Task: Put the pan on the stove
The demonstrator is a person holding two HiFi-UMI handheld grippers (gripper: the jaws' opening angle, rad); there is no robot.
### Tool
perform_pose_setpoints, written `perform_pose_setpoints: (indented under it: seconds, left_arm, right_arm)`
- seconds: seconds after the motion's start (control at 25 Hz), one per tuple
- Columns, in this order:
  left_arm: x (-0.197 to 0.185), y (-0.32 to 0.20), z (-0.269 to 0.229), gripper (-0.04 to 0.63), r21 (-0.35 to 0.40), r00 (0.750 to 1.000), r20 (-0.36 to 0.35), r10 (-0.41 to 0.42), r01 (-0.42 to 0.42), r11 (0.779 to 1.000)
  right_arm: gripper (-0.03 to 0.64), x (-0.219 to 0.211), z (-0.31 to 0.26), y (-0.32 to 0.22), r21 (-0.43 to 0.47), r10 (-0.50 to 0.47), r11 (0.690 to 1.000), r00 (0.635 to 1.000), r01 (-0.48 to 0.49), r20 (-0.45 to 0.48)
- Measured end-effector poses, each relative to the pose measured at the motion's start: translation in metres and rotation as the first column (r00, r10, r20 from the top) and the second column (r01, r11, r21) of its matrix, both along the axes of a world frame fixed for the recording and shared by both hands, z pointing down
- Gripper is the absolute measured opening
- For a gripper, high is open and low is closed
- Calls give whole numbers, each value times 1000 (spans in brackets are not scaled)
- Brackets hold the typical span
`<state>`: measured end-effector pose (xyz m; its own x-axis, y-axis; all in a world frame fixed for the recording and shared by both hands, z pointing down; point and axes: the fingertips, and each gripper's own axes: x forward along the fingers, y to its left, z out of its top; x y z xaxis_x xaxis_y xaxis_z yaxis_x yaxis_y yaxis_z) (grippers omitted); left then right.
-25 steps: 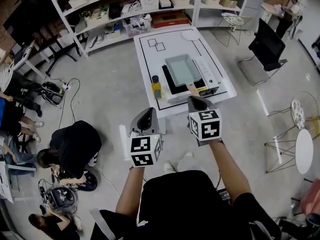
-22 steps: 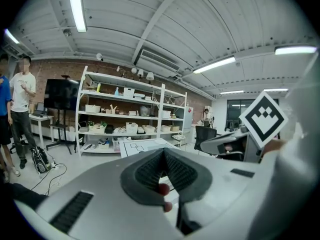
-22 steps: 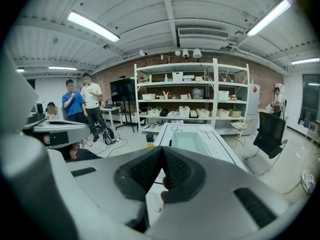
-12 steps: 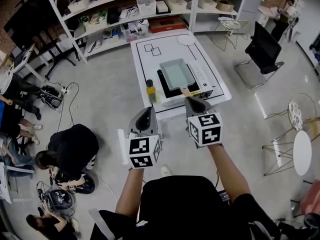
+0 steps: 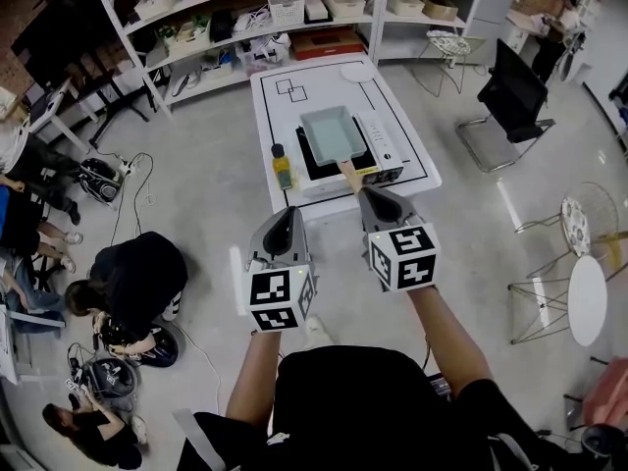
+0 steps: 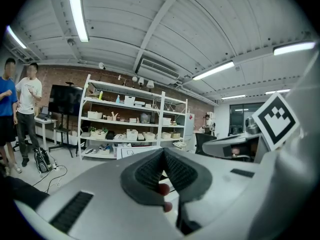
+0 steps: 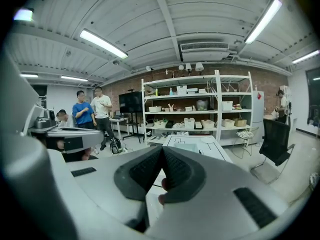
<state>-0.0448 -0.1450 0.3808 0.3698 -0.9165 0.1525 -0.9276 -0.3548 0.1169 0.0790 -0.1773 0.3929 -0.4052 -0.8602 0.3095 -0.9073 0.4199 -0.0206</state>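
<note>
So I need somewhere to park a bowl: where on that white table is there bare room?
Barest is the far end of the table, beyond the stove, between the drawn squares and the white plate. A narrow strip runs free along the right edge beside the stove. The middle is crowded: pan on the stove, bottle close at its left.

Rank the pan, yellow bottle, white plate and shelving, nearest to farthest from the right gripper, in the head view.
1. Pan, on stove, just ahead.
2. Yellow bottle, left edge of table.
3. White plate, far end.
4. Shelving, beyond table.
</note>
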Motion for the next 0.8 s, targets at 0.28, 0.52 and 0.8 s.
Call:
perform_pose_setpoints:
  seconds: [0.28, 0.52, 0.8]
  left_arm:
    - [19, 33, -4, 5, 8, 1000, 6, -19, 19, 1000]
    - [34, 60, -7, 5, 11, 1000, 14, -23, 23, 1000]
    - [45, 88, -7, 5, 21, 999, 19, -36, 36, 999]
  right_arm:
    - [2, 19, -6, 32, 19, -14, 1000, 1000, 14, 13]
    - [2, 33, -9, 57, 24, -22, 999, 1000, 22, 17]
    - [2, 41, -7, 84, 31, -40, 999, 999, 39, 20]
